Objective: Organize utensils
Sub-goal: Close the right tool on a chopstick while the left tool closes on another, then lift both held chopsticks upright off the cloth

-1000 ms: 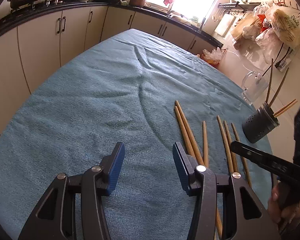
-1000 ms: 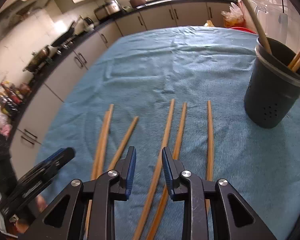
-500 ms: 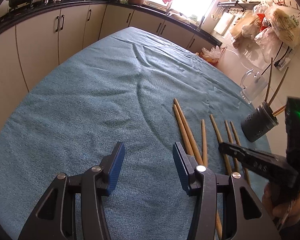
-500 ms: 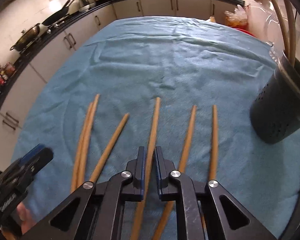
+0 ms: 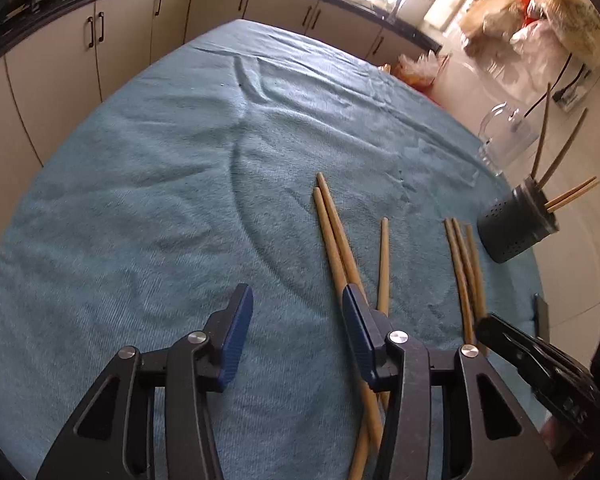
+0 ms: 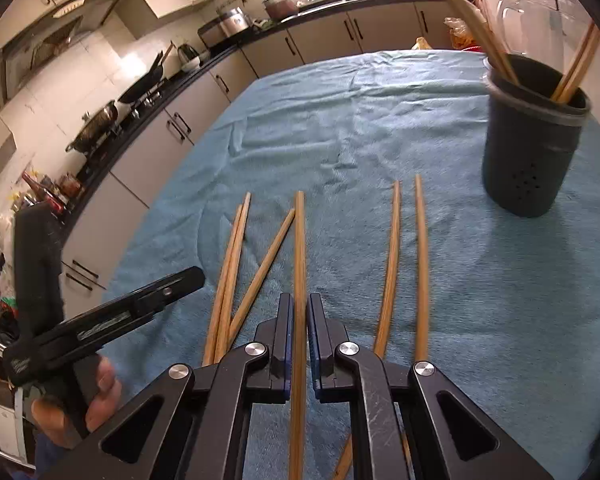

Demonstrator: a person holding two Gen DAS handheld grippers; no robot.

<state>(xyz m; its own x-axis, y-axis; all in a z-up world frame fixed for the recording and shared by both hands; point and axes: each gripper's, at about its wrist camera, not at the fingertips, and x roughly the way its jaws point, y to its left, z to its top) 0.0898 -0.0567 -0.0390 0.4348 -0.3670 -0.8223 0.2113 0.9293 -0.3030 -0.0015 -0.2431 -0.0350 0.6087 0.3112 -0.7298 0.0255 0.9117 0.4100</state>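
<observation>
In the left wrist view, the left claw stands apart with nothing between its blue pads, hovering over the blue towel that covers the bench. Just to its right a pair of chopsticks lies side by side and touching, and a single chopstick lies near them. Three more sit bunched together closer to the dark perforated holder, which already has several sticks standing in it. In the right wrist view, the right claw has just closed and is clamped on one chopstick partway along its length, the far end pointing away toward the towel's middle. Two loose chopsticks lie to its right, well short of the holder; three others lie to its left beside the left claw. These sticks look light, stiff and thin, probably smooth enough to swivel or slip in the pads, so a hold nearer the middle should keep one balanced, while an end grip would likely let it droop. A faint marking shows on the left claw's arm, but no brand or label can be read in either view.
</observation>
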